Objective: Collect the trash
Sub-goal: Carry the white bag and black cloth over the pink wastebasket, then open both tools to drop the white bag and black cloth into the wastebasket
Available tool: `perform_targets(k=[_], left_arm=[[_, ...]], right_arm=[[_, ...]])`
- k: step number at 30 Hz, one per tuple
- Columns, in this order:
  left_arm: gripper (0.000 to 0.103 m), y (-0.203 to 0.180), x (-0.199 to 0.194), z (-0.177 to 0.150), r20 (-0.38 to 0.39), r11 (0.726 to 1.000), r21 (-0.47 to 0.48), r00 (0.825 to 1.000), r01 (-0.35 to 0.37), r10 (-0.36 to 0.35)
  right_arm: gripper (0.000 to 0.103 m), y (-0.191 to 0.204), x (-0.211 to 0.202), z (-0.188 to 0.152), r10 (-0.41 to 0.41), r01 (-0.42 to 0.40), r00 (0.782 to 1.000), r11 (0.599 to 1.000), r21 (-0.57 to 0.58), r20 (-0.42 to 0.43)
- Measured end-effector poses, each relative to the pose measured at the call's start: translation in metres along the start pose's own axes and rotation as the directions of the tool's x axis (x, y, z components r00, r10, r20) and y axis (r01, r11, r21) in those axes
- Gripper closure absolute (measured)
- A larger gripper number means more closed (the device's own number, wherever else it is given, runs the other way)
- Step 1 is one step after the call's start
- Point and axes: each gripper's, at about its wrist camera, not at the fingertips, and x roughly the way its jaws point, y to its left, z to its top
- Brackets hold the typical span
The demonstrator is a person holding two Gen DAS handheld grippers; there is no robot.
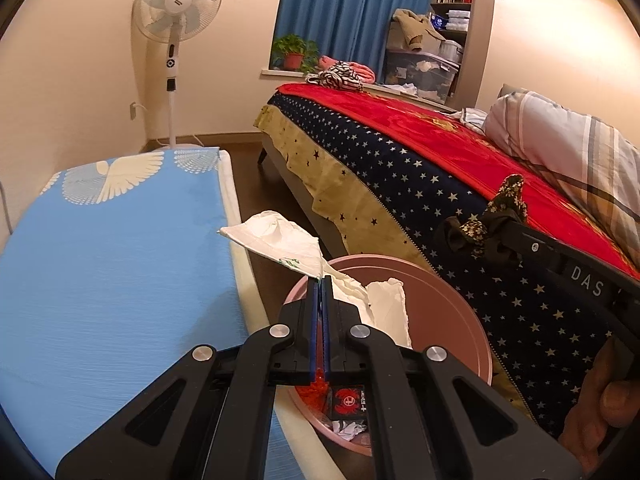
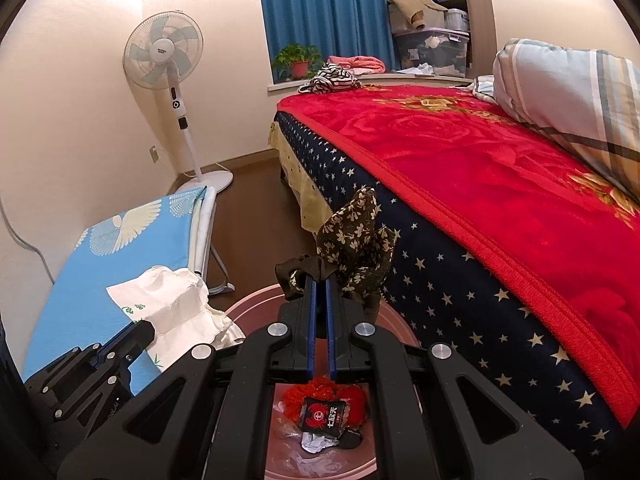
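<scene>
My left gripper is shut on a crumpled white paper wrapper and holds it over the rim of a pink trash bin; the wrapper also shows in the right wrist view. My right gripper is shut on a dark floral cloth scrap above the same bin; the scrap shows in the left wrist view. Inside the bin lie a black snack packet, red netting and crumpled paper.
A blue mat with a white bird print lies to the left. A bed with a red blanket and starred navy cover stands to the right. A standing fan is by the far wall. Dark wood floor lies between.
</scene>
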Motion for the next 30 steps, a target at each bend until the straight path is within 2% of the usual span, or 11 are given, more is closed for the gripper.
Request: perform_targets(k=[17,20,22,23,24,28,30], left_arm=[[0.102,-0.009,0.003,-0.001,-0.004,0.999,0.011,1.000,0.031,-0.031],[0.099,-0.010,0.003,0.004,-0.007,0.997,0.008,0.997,0.082,-0.082],[0.078,-0.012,0.004,0.005,-0.021,0.995,0.022,0.995,0.101,-0.101],[0.059,-0.012,0.002,0.005,-0.017,0.995,0.024,0.995,0.098,-0.097],[0.055,-0.010,0.000,0.005,-0.011,0.996,0.023,0.996,0.089,-0.088],[0.054,-0.003,-0.007,0.003,-0.017,0.998,0.013,0.998,0.058,-0.058],[0.048,0.001,-0.015,0.002,-0.009,0.999,0.013,0.999,0.042,-0.042]], right_arm=[[0.098,-0.004,-0.002,-0.001,-0.013,0.013,1.000,1.000,0.013,0.001],[0.088,-0.004,-0.005,-0.001,-0.023,0.023,1.000,1.000,0.015,0.005],[0.061,-0.005,-0.009,0.000,-0.034,0.033,0.999,0.999,0.018,0.017],[0.057,-0.006,-0.011,0.000,-0.037,0.036,0.999,0.999,0.021,0.022],[0.050,-0.006,-0.013,0.000,-0.039,0.039,0.999,0.999,0.022,0.025],[0.036,-0.008,-0.021,0.000,-0.042,0.041,0.998,0.999,0.028,0.035],[0.028,-0.005,-0.026,-0.001,-0.028,0.027,0.999,0.999,0.018,0.036]])
